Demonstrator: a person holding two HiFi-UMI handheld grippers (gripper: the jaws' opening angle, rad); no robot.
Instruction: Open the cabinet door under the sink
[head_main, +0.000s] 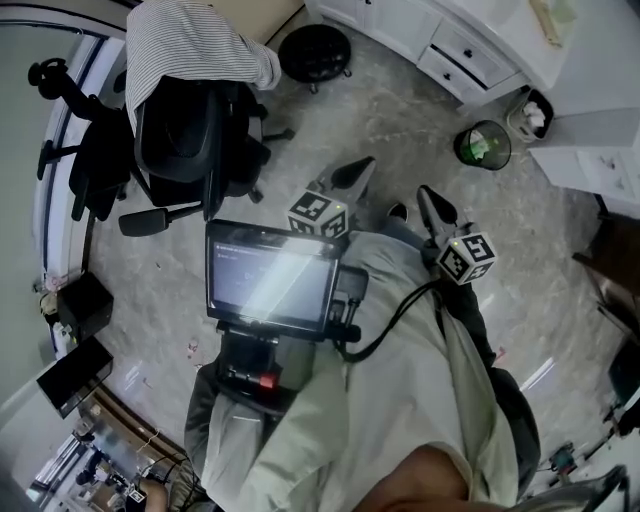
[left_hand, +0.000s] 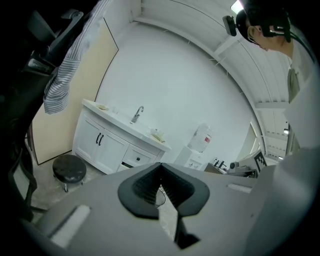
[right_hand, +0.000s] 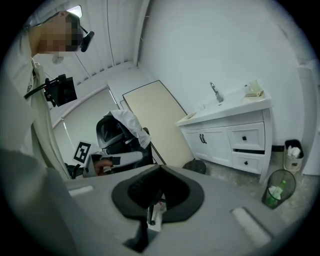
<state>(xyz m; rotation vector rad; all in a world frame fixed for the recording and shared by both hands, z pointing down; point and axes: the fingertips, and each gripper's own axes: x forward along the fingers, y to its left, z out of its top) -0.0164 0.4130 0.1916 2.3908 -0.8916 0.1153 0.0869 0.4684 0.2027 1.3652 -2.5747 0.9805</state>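
The white sink cabinet stands across the room with a faucet on top. Its two doors are closed, with a pair of black handles at the middle seam. The right gripper view shows the same doors left of a stack of drawers, the lower drawer slightly ajar. My left gripper is shut and empty, far from the cabinet. My right gripper is also shut with nothing in it. In the head view both grippers hang over the floor, pointing toward the cabinet.
A black round stool stands on the floor in front of the cabinet doors. A green waste bin and a small white bin stand right of the drawers. An office chair draped with a striped shirt is at the left.
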